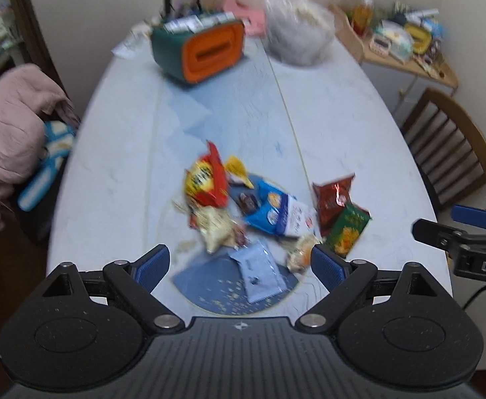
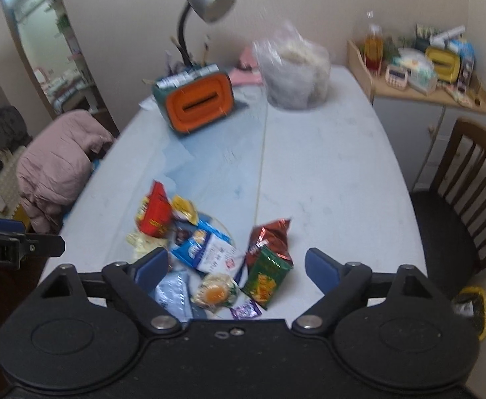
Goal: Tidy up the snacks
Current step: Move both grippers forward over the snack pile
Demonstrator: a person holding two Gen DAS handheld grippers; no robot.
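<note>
Blurring snack packets (image 1: 263, 206), labels unreadable

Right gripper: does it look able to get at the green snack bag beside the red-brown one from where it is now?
Probably yes. The right gripper is open with nothing between its fingers, and the green snack bag lies just ahead, uncovered on top. Its upper end overlaps the red-brown bag, so a grab might catch both.

1. A lived-in home dining room: a pale counter (image 2: 326, 166) stands against a cream wall, with a slatted wooden chair (image 2: 469, 179) drawn up beside it.
2. A desk lamp (image 2: 206, 3) stands at the far end.
3. A cluttered corner shelf (image 2: 419, 89) and a pink quilted jacket (image 2: 60, 159) mark everyday household use.
</note>
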